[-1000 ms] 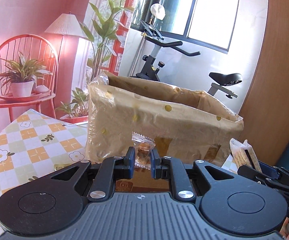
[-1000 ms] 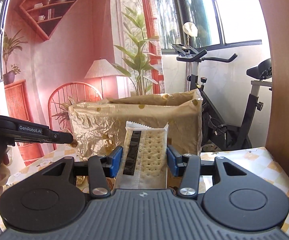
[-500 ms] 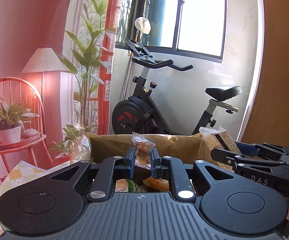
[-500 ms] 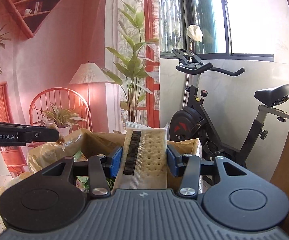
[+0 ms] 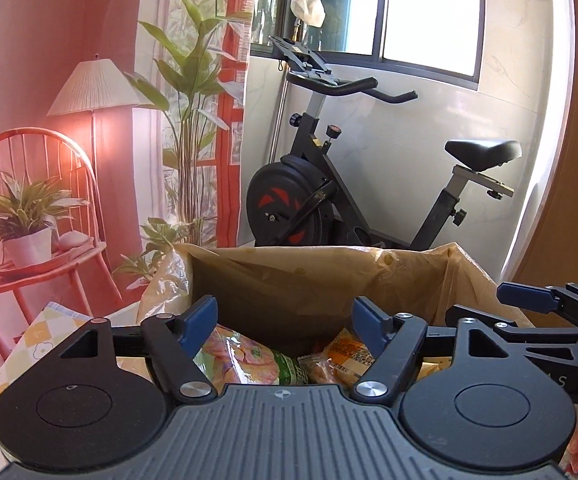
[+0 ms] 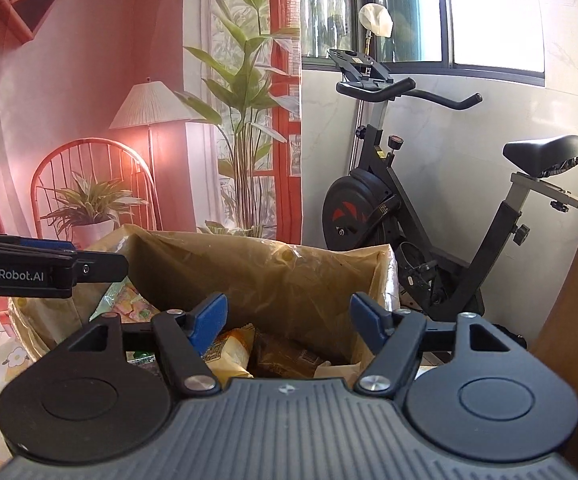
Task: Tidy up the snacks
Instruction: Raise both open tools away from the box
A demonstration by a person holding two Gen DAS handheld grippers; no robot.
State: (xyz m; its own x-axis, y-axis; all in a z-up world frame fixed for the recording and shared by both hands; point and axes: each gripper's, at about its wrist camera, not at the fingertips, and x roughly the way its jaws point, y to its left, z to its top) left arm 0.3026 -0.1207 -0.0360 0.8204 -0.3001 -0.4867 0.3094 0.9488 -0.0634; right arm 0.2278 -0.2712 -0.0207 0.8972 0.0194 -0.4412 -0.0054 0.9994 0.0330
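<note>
A brown box lined with gold-dotted paper [image 5: 321, 280] stands on the table; it also shows in the right wrist view [image 6: 273, 276]. My left gripper [image 5: 285, 322] is open and empty above the box's open top. Under it lie a green and pink snack bag [image 5: 245, 360] and an orange packet [image 5: 349, 354]. My right gripper [image 6: 289, 320] is open and empty above the box too. Under it lie a yellow packet [image 6: 229, 350] and a dark brown packet [image 6: 285, 354]. The other gripper shows at the edge of each view.
An exercise bike [image 5: 329, 192] stands behind the box by the window. A red chair with a potted plant [image 5: 25, 220], a floor lamp [image 5: 97, 88] and a tall plant [image 5: 193, 112] stand at the left. A checked floral tablecloth [image 5: 37, 332] covers the table.
Both grippers rose over the box and opened. The wrapped candy left my left gripper and the cracker pack left my right gripper; both are now out of the fingers.
</note>
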